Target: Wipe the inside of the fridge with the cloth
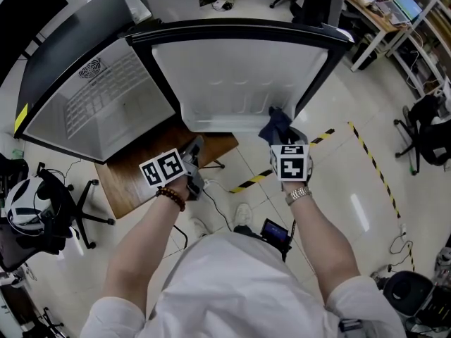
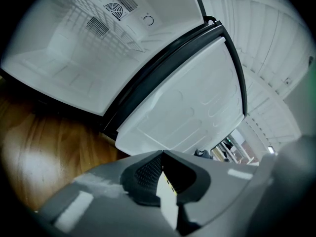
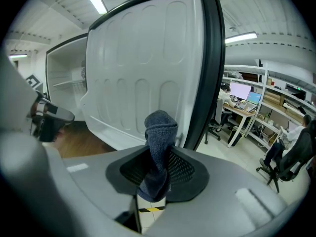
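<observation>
Pale tiled floor with yellow-black tape. Desks far right, plain only in right gripper view. On wooden table, fridge with door swung wide, wire shelf inside. Left gripper closed tight on nothing, shown only by its own view. Right gripper partly apart, clamped on bunched dark blue cloth at door liner's near right corner. Contact there unclear.
</observation>
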The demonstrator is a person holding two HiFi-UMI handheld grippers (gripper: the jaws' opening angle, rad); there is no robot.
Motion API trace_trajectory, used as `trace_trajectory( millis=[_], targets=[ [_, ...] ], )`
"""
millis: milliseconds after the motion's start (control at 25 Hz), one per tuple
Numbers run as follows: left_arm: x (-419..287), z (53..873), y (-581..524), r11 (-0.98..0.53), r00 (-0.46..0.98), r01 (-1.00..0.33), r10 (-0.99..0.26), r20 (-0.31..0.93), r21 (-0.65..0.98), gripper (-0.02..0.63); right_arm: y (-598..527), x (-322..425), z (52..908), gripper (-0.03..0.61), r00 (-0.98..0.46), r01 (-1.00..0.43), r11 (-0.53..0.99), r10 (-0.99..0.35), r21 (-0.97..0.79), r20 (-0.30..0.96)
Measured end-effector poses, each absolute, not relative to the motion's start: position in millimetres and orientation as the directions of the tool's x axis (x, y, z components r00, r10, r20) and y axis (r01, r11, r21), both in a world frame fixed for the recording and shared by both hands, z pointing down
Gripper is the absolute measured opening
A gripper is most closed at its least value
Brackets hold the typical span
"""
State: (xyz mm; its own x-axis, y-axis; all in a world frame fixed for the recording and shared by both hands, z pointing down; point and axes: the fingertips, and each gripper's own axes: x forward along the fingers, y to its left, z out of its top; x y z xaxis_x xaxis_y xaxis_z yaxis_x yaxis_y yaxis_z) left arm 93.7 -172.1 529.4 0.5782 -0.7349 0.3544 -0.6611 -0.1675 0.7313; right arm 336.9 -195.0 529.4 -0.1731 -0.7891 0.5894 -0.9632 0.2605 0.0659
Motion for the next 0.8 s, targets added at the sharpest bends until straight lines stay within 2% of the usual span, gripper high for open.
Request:
trace_trajectory(
  millis=[440,800],
  targets=[
    [106,523,-167,-0.155,0.537,-0.680,-0.770,0.343,0.717,0.006,-189,341,524,0.091,-0.240,-0.940,0.335,-0.784,0.065,0.572],
    [92,511,-160,-0.154,0.443,-0.769,-0.828,0.343,0.620,0.005,-177,316,509,0.092,-0.368,-0.878,0.474,-0.759,0.068,0.537]
  ],
)
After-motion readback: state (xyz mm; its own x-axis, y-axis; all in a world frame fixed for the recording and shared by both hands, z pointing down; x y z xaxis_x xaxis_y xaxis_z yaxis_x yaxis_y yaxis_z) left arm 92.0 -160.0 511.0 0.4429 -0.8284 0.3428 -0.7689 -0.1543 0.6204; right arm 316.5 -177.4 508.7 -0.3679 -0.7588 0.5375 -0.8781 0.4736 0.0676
